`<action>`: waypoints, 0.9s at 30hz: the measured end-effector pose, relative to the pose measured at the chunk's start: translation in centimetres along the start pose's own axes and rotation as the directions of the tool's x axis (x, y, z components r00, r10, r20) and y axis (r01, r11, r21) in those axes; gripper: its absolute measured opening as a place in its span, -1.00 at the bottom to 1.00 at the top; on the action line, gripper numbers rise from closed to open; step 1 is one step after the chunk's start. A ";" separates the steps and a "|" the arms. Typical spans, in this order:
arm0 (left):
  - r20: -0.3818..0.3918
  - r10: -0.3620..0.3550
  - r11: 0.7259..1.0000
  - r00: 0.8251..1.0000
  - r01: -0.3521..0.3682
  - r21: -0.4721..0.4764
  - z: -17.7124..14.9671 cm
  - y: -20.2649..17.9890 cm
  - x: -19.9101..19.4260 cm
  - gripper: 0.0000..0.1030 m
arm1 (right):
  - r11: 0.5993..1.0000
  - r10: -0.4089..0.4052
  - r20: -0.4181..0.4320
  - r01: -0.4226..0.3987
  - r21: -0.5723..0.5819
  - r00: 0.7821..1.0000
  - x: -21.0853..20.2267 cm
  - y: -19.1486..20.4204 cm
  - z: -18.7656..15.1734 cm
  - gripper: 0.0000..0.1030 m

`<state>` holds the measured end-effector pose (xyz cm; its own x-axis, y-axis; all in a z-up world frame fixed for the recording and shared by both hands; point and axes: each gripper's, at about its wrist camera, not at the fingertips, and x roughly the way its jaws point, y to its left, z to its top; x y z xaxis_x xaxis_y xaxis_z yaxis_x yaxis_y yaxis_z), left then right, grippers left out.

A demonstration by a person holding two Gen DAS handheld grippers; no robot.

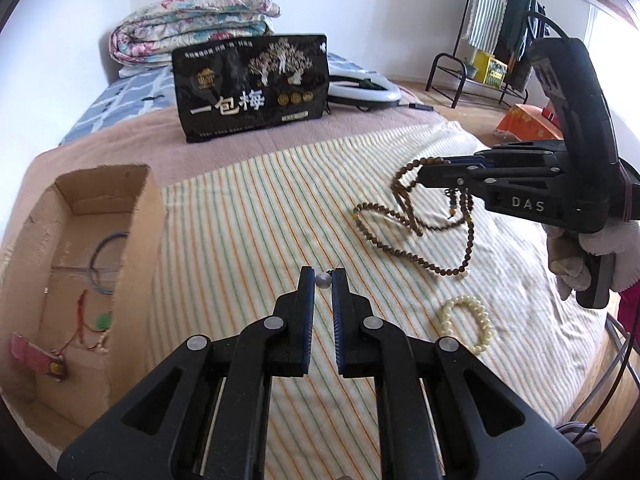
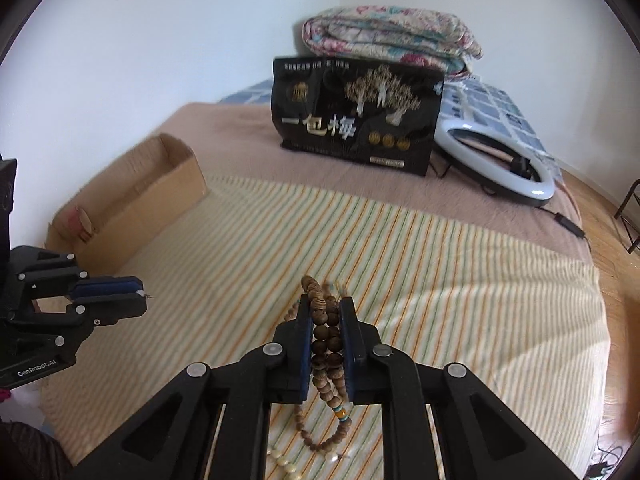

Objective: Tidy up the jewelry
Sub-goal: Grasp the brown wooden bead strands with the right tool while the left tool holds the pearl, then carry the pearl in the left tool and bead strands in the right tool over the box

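Both your claws are loaded above the striped cloth, with the cardboard box off to the left.

The open brown cardboard box (image 1: 86, 240) sits left of your left gripper (image 1: 322, 280), already holding a blue ring, a red cord and a green piece. Your right gripper (image 2: 326, 332) is clamped on a bunched long brown wooden bead necklace (image 1: 416, 236), whose loops hang from the jaws and trail onto the striped cloth (image 1: 260, 216) below. That trailing tail could snag or drag on the cloth, or slide out of the pads. The cream pearl bracelet (image 1: 470, 326) lies just beneath, right of your left claw. Your left claw pinches a small grey pearl earring (image 1: 323, 280) at its very tips; a slight jolt could drop it.
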<state>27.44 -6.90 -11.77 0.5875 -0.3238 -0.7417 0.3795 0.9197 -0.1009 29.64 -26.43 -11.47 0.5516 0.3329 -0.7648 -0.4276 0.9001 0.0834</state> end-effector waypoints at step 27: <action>0.125 0.084 0.996 0.989 -0.079 -0.045 0.5 4.6 -11.0 -0.87 | 1.000 -0.015 0.156 0.014 0.008 0.988 -10.7 6.0 6.6 -0.80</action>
<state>23.06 0.74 -3.80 0.7017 -0.2706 -0.6591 0.2992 0.9515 -0.0721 25.92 -22.76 1.48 0.6630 0.3590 -0.6569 -0.4143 0.9068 0.0775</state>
